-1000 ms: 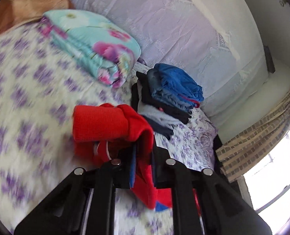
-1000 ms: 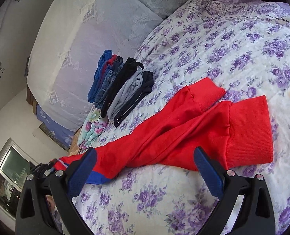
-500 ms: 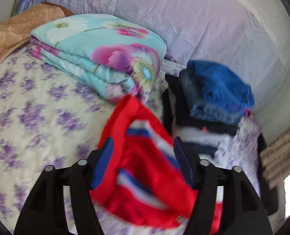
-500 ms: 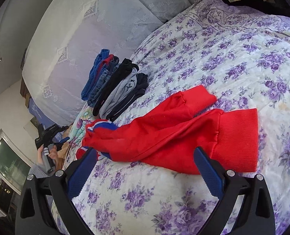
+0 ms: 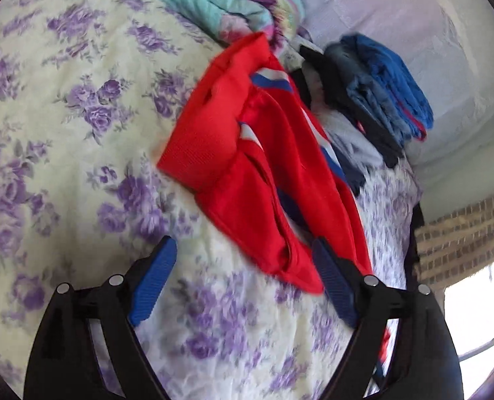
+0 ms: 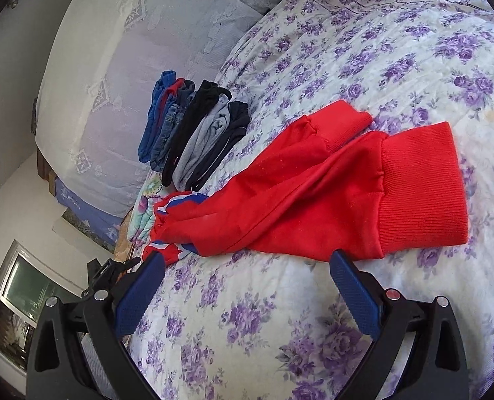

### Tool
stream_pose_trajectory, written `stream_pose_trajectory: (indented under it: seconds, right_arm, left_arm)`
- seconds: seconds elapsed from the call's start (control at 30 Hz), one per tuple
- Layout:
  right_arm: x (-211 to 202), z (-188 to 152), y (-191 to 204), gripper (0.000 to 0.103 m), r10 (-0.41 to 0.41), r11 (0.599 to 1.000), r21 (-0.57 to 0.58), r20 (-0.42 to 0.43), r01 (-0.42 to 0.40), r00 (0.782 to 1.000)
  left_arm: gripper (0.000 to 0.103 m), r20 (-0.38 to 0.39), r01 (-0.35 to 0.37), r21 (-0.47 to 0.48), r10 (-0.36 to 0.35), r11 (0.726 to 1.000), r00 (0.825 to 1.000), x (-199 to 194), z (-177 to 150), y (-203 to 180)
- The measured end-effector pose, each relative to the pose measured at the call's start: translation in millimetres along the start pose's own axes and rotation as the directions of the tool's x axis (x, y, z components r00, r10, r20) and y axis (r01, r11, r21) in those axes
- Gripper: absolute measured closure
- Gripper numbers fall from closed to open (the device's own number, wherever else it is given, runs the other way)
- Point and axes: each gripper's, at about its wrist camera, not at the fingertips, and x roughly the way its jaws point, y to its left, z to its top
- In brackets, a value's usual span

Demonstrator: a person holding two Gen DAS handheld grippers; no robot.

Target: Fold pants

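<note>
On floral quilt (image 6: 397,50): red fleece pants (image 6: 313,193), ribbed cuffs, waist end bunched.

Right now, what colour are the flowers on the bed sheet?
Purple flowers on the bed sheet, clearest in the right wrist view.
</note>
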Motion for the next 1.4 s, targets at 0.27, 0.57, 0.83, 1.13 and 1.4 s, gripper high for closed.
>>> stream_pose_trajectory:
  seconds: [0.27,0.57,0.83,1.13,1.4]
  right_arm:
    - [2,-2,-1,0.004,-0.016,1.0,0.003,0.0,0.016,1.0]
    - [-17,1,-14,0.004,-0.016,0.999,0.05,0.015,0.015,1.0]
    - [-35,9,-49,0.004,0.068,0.968,0.239,0.036,-0.075,0.997]
    - [-50,23,-42,0.004,0.203,0.919,0.343,0.014,-0.195,0.979]
    - [-21,90,-64,0.008,-0.124,0.975,0.171,-0.102,0.14,0.987]
  left_arm:
    - [0.074,0.1,0.026,-0.101,-0.016,0.995,0.995,19,25,2]
    - [0.082,0.136,0.206,-0.142,-0.187,0.968,0.973,-26,8,22]
    - [0.082,0.146,0.195,-0.148,-0.174,0.97,0.974,-116,-25,51]
    - [0.082,0.107,0.141,-0.197,-0.121,0.97,0.987,-130,-50,82]
    - [0.081,0.099,0.139,-0.253,-0.117,0.957,0.988,-116,-50,103]
